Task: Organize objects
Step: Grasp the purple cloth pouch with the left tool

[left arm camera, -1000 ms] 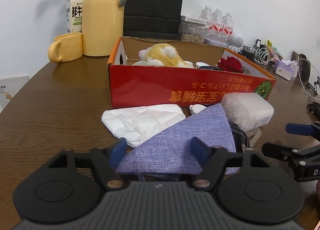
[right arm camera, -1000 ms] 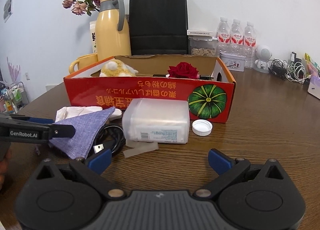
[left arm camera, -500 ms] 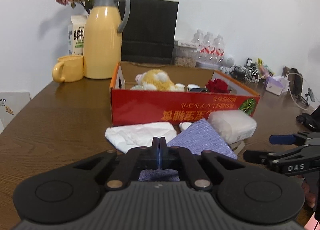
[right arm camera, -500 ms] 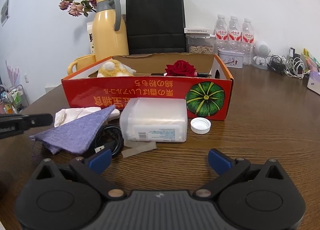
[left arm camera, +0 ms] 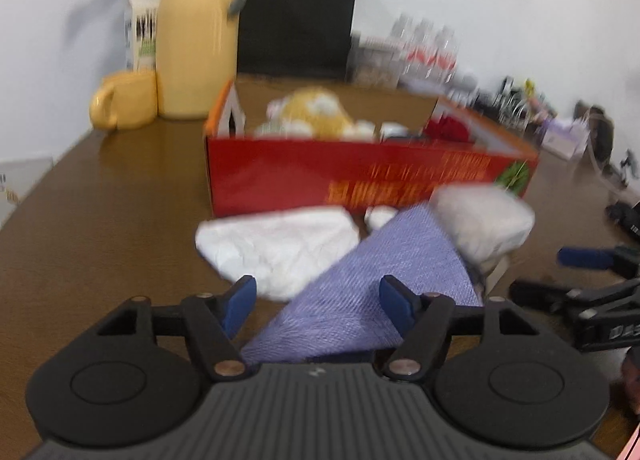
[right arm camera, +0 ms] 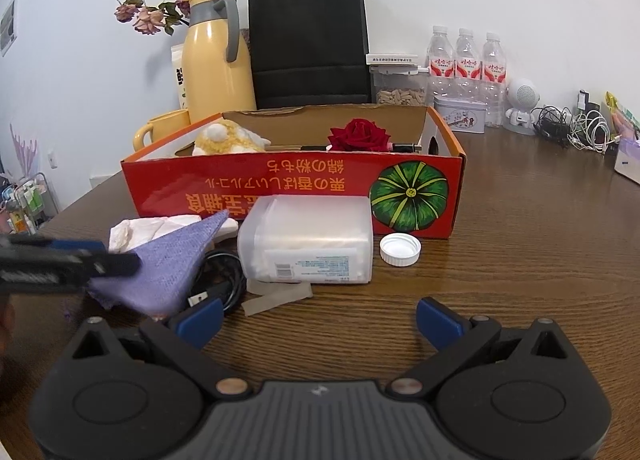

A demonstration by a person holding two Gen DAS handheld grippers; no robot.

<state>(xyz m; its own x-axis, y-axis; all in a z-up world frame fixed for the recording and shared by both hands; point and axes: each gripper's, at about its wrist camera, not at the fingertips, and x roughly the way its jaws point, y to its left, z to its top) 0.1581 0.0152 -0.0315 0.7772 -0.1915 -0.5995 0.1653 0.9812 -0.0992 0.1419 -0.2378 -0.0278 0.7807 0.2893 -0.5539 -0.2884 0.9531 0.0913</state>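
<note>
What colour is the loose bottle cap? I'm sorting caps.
White; the bottle cap shows best in the right wrist view, beside the red box.

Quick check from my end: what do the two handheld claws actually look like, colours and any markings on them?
Both look alike: matte black bodies with two round discs, a ribbed grey centre plate and brass-coloured pivot pins. The left claw and right claw have blue pads on black fingers. White lettering runs along the right claw's side, too blurred to read.

The left hand-held gripper [left arm camera: 318,300] is opening, the purple cloth [left arm camera: 360,292] between its untouching blue pads.
</note>
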